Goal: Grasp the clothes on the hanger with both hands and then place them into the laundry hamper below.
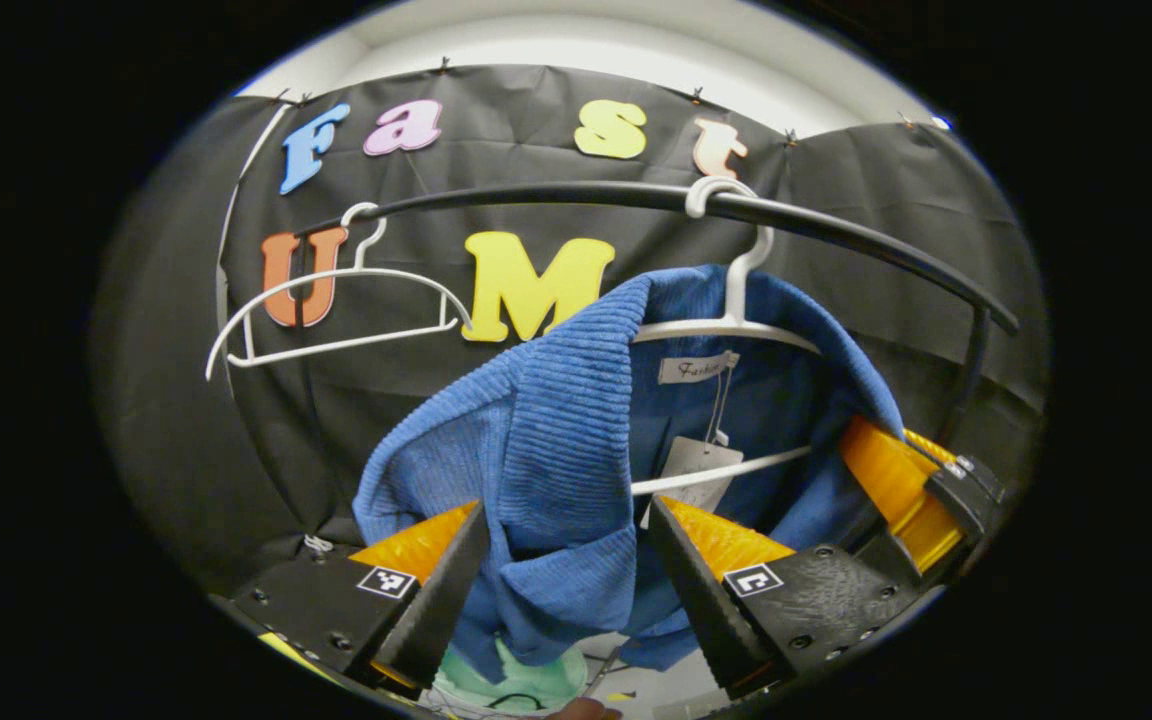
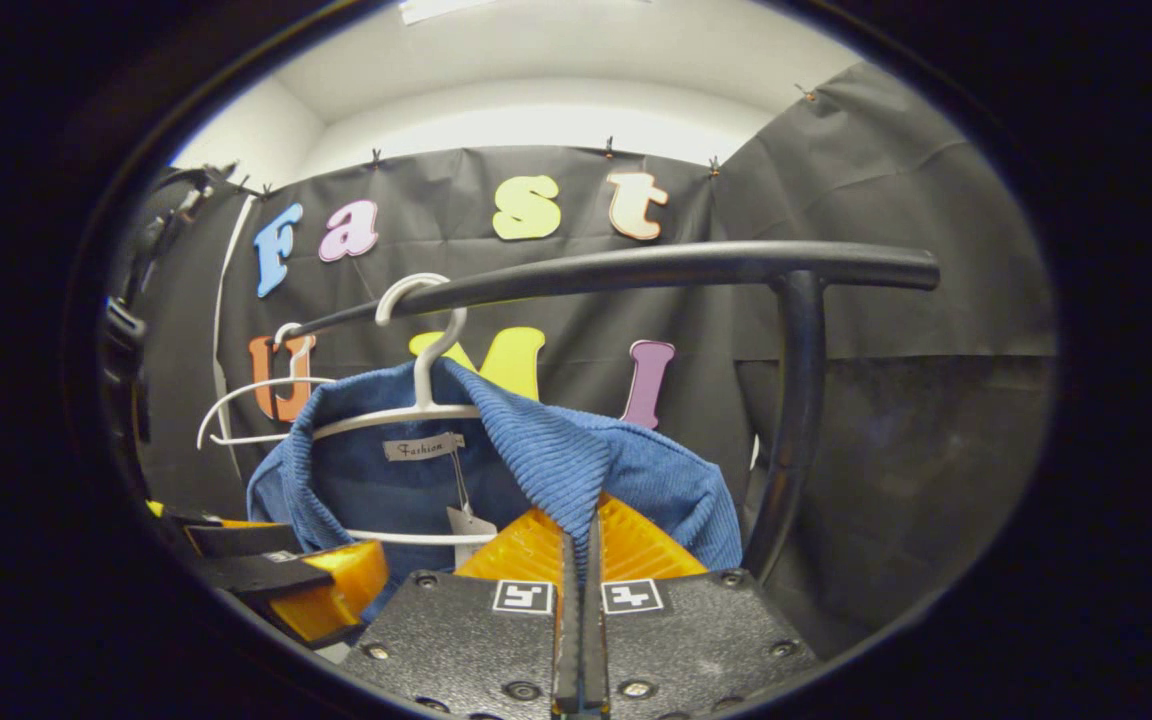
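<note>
Left gripper view: an empty hanger (image 1: 336, 315) hangs at the left of the black rail (image 1: 636, 198). To its right, the blue garment (image 1: 556, 440) hangs on a second hanger (image 1: 736, 300), hooked over the same rail. The left gripper (image 1: 564, 585) sits at the garment's front edge, jaws spread, with a fold of cloth between the fingers (image 1: 436, 590); contact cannot be confirmed. The right gripper (image 1: 921, 490) shows at far right, against the garment's other shoulder.

Right gripper view: the garment (image 2: 636, 470) is on its hanger (image 2: 406, 415). The right gripper (image 2: 581, 560) has its jaws pressed together, pinching the garment's ribbed edge.
</note>
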Available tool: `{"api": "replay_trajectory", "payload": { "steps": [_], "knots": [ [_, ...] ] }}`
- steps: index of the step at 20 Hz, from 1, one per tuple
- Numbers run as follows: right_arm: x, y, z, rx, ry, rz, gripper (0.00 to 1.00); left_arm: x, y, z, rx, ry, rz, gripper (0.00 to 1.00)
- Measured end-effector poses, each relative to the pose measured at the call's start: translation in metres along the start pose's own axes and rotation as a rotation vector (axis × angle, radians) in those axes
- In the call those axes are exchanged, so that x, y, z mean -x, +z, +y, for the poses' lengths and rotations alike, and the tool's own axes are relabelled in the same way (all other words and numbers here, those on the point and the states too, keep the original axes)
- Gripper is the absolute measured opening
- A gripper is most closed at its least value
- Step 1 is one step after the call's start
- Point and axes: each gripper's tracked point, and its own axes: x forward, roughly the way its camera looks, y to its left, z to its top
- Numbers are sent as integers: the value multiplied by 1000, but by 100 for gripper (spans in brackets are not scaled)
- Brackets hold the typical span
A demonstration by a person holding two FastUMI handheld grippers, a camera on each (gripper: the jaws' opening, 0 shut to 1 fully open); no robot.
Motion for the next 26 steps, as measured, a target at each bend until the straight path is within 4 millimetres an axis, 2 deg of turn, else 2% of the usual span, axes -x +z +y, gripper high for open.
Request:
{"api": "replay_trajectory", "payload": {
  "steps": [3,7,8,10,11,12,13,15,17,20,22,24,25,26],
  "knots": [
    [-2,2,-1,1,12,-7,5,-8,2,4,-6,34,-17,95],
    [-8,0,-5,-13,20,-1,5,-10,5,24,-40,41,-35,48],
    [-9,0,-6,-19,19,1,5,-8,6,22,-51,4,-26,36],
    [-12,0,-11,-20,4,-1,5,6,15,33,-95,0,-51,14],
    [-11,0,-13,-20,-6,-4,5,12,18,34,-123,-27,-55,7],
    [-14,0,-16,-24,-18,-3,5,18,26,39,-153,-33,-78,12],
    [-16,0,-18,-32,-24,-1,5,21,34,49,-191,-7,-96,7],
    [-19,1,-22,-34,-45,-5,5,28,51,59,-219,-7,-113,3],
    [-18,7,-29,-21,-80,-26,5,36,69,63,-215,-23,-130,3],
    [-17,11,-28,-8,-103,-45,5,47,93,69,-217,-51,-147,3],
    [-18,12,-26,17,-109,-53,5,48,106,72,-219,-73,-139,7],
    [-17,16,-26,57,-119,-69,5,48,115,73,-235,-115,-97,7],
    [-16,18,-26,65,-121,-75,5,51,121,74,-258,-131,-83,3],
    [-16,18,-25,68,-120,-78,5,54,129,76,-283,-135,-78,7]
  ]
}}
